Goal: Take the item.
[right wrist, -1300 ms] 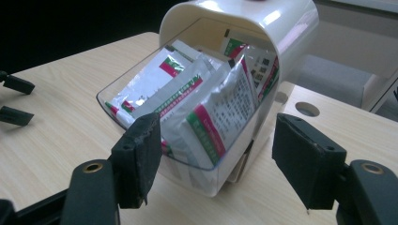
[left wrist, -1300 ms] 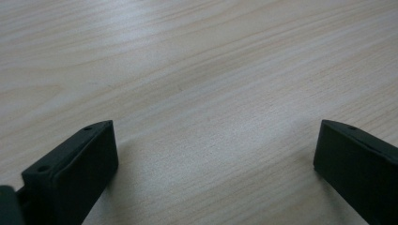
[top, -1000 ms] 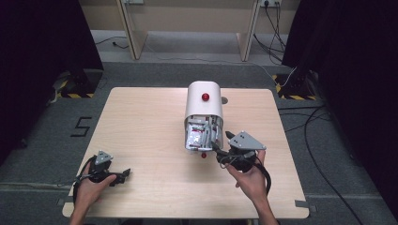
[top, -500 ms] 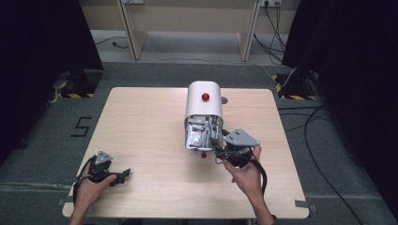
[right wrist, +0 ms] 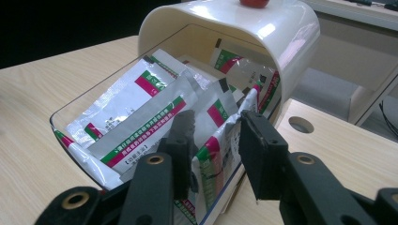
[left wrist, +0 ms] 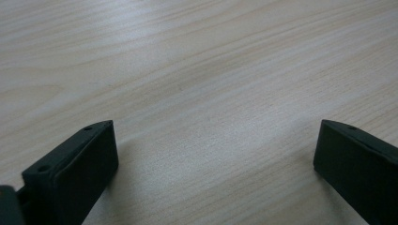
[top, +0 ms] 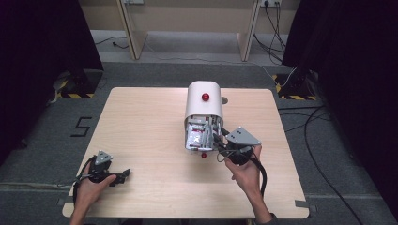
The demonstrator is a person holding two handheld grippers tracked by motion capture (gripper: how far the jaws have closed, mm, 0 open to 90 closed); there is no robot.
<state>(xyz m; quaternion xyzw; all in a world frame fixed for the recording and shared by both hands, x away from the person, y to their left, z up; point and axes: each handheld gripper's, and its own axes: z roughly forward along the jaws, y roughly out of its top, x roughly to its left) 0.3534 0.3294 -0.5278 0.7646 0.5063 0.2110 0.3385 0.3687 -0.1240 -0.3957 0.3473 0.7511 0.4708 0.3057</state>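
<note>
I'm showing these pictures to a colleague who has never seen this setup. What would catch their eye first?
Probably the white dome-lidded box with a red knob at the table's middle, its clear drawer crammed with silvery sachets. Next, the right hand-held gripper at that drawer, its jaws just closing around one upright sachet, not clearly pressing yet. The left hand-held gripper rests open near the table's front left corner.

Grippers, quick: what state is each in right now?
Left gripper: open, holding nothing, over bare table.
Right gripper: jaws just closing around a sachet in the container; grip not yet certain.
</note>
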